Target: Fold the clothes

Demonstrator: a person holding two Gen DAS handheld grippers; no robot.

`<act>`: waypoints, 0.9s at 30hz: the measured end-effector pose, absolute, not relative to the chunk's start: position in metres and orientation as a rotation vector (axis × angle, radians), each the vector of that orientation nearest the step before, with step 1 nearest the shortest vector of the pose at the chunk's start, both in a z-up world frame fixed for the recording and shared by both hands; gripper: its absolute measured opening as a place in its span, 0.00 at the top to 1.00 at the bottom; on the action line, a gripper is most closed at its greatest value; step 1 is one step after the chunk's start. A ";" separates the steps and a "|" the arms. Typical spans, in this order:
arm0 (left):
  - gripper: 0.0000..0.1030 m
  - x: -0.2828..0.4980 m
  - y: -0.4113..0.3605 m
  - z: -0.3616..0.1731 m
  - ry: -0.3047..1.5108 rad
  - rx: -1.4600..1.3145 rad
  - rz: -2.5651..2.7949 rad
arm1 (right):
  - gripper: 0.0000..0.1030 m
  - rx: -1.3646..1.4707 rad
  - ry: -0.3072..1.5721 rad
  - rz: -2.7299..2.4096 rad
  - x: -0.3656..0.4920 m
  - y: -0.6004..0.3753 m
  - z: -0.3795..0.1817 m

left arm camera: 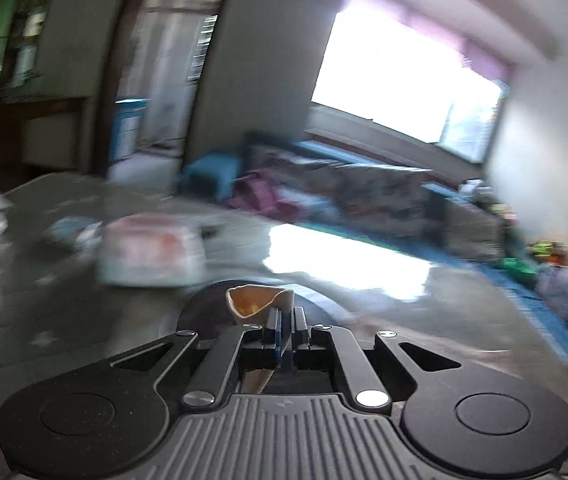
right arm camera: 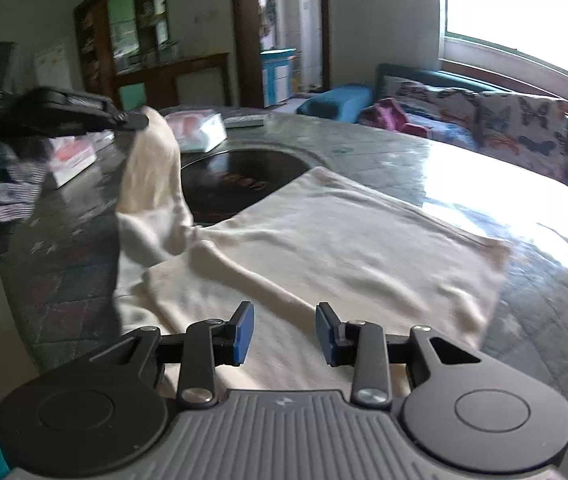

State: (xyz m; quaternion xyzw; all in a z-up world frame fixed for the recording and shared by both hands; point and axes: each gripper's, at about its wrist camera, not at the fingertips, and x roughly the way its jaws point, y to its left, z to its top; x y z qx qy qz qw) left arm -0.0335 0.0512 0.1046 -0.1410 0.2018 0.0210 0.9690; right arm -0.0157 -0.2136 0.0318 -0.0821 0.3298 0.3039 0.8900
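Left gripper (left arm camera: pixel 286 330) jaws clamp the cloth (right arm camera: pixel 324 236), lifting its corner; right gripper (right arm camera: pixel 284 334) jaws gape above it on the bench (right arm camera: pixel 544 320).

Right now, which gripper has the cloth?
The left gripper: its fingers are shut on the cream garment, lifting one corner. The right gripper hovers open, empty.

We see bare table (right arm camera: pixel 464 168) right of the cream garment (right arm camera: pixel 324 240); on the left, tissue packs (right arm camera: pixel 199 130) and the left gripper's (right arm camera: pixel 139 121) lifted fold block passage.
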 end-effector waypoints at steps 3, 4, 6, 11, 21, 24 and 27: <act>0.95 -0.040 0.014 0.118 0.391 -0.262 -0.081 | 0.67 -0.140 0.672 0.596 -0.020 -0.231 0.033; 0.95 -0.043 0.002 0.121 0.389 -0.256 -0.122 | 0.67 -0.131 0.669 0.585 -0.022 -0.236 0.033; 0.95 -0.049 -0.022 0.124 0.385 -0.243 -0.201 | 0.67 -0.111 0.664 0.565 -0.025 -0.246 0.032; 0.95 -0.062 -0.072 0.119 0.426 -0.209 -0.365 | 0.67 -0.077 0.664 0.530 -0.032 -0.267 0.028; 0.91 -0.063 -0.117 0.081 0.562 -0.109 -0.522 | 0.67 -0.035 0.686 0.496 -0.035 -0.284 0.021; 0.90 -0.063 -0.122 0.071 0.596 -0.075 -0.559 | 0.67 -0.021 0.689 0.497 -0.034 -0.285 0.022; 0.88 -0.065 -0.112 0.069 0.596 -0.076 -0.532 | 0.67 -0.007 0.692 0.499 -0.033 -0.286 0.023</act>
